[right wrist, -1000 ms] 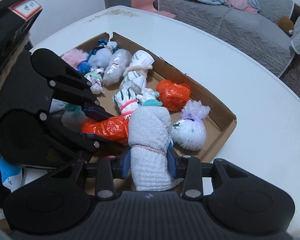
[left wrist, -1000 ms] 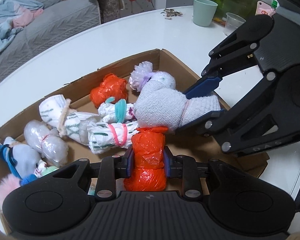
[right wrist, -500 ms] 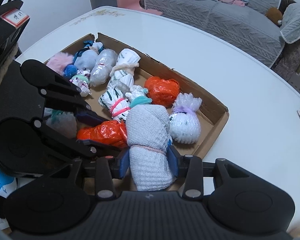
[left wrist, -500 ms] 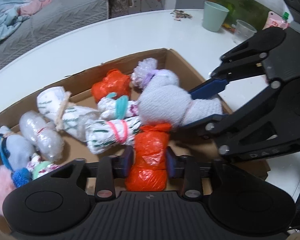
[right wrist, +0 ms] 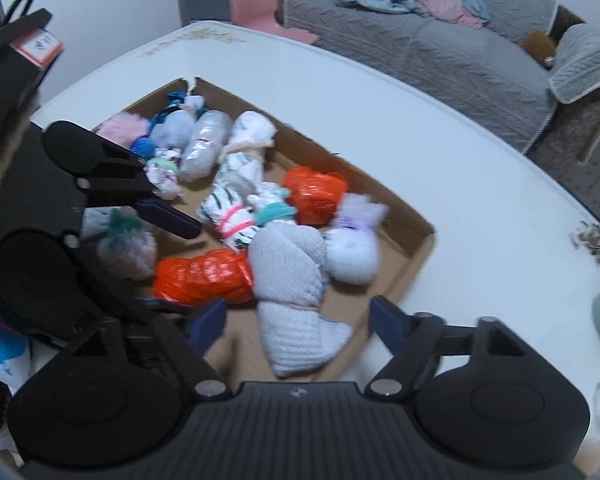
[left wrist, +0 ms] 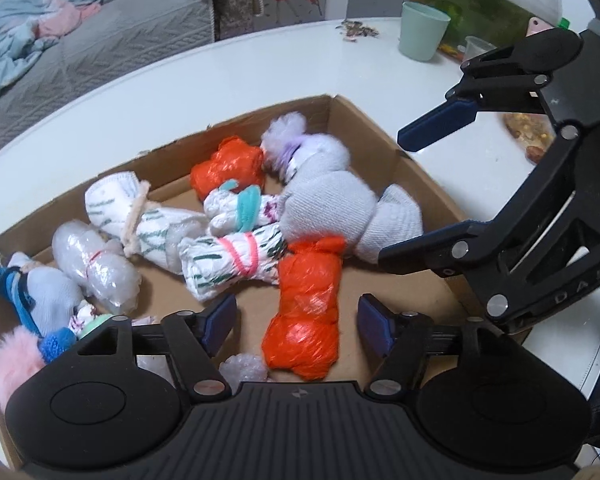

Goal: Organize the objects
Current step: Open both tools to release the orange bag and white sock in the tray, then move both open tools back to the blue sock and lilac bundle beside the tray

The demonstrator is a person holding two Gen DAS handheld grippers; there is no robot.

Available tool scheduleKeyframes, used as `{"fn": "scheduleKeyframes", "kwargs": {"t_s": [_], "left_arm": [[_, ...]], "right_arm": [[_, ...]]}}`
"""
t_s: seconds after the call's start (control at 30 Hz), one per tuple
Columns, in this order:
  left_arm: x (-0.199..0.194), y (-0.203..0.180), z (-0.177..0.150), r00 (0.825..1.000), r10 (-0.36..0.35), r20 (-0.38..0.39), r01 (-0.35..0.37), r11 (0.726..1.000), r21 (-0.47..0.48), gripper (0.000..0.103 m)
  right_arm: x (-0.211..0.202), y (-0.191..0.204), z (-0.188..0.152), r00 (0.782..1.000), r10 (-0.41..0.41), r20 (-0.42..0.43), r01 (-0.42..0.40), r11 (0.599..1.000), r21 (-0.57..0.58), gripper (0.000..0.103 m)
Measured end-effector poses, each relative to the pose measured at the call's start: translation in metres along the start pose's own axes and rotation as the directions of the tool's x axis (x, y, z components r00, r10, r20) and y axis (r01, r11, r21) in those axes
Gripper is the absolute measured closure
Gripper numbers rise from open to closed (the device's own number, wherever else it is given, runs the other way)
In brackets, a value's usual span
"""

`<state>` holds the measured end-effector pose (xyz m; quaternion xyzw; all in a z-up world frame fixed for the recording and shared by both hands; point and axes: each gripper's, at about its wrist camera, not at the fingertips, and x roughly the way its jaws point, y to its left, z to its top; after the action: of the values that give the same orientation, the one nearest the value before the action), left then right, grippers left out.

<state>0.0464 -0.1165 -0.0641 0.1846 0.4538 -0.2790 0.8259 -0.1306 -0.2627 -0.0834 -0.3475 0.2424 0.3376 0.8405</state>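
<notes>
A shallow cardboard box [left wrist: 380, 132] on the white table holds several tied bundles. An orange plastic bundle [left wrist: 306, 304] lies in the box between the open fingers of my left gripper [left wrist: 298, 322], free of them. A grey knitted bundle [right wrist: 292, 296] lies beside it, between the open fingers of my right gripper [right wrist: 298, 322], also free. In the left wrist view the grey bundle [left wrist: 340, 210] lies next to the right gripper [left wrist: 428, 188]. The right wrist view shows the orange bundle [right wrist: 202, 276] and the left gripper [right wrist: 172, 260].
Other bundles fill the box: a second orange one [left wrist: 228, 168], a purple-tied one [left wrist: 296, 144], striped white ones [left wrist: 228, 264], a clear one [left wrist: 96, 268], a pink fluffy one [left wrist: 12, 360]. A green cup [left wrist: 422, 30] stands on the far table. A grey sofa [right wrist: 420, 36] is beyond.
Both grippers have opened and let go: the orange bundle and the grey knitted bundle now lie loose in the box. Both grippers have drawn back a little.
</notes>
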Motion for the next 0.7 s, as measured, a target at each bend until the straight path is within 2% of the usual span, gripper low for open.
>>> {"fn": "scheduleKeyframes", "kwargs": {"t_s": [0.3,0.7], "left_arm": [[-0.014,-0.008,-0.002,0.999,0.040,0.007,-0.040,0.997,0.062,0.022],[-0.056,-0.010,-0.007,0.995,0.090,0.033,-0.093,0.989,0.112,0.017]], "right_arm": [[-0.004,0.003,-0.001,1.000,0.025,0.010,-0.025,1.000,0.016,0.025],[-0.014,0.015,-0.004,1.000,0.018,0.020,-0.018,0.999,0.034,0.025]]}}
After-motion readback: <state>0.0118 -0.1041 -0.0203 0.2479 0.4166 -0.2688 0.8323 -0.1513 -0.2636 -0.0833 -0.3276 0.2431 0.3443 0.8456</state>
